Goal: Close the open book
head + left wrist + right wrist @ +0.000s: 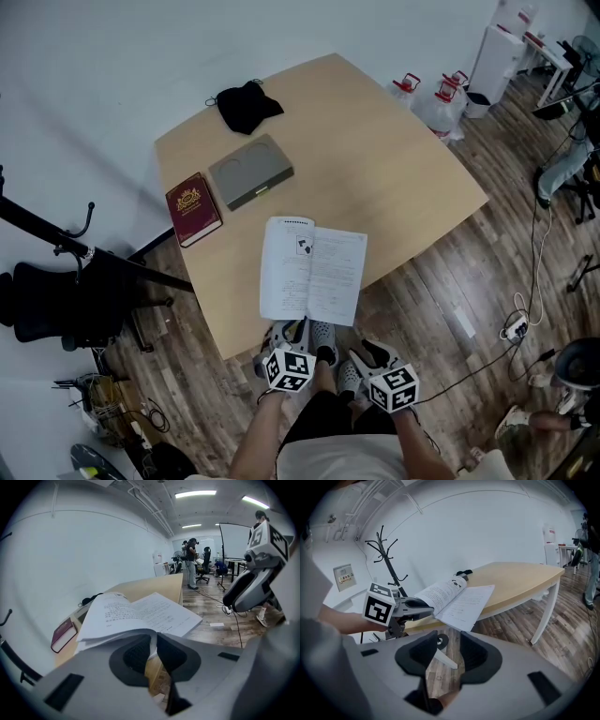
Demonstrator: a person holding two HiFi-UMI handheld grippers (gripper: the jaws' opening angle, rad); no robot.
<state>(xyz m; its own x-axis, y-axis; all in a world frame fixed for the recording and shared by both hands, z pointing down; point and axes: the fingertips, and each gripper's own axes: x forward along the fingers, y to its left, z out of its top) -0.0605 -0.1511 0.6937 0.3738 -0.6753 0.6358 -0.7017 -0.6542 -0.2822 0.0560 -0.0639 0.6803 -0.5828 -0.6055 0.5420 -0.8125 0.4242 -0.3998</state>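
The open book (312,270) sits at the counter's (403,178) near edge — left gripper (301,329) pinches its left pages, right gripper (360,358) gapes empty.

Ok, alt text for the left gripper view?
The left gripper pinches the near edge of the open book, whose left pages arch off the table. A maroon book lies beyond at left; the right gripper hangs at right.

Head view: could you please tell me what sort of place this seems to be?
Probably an office or lab workroom: a wooden table bearing an open book, a black office chair, and what looks like a water dispenser.
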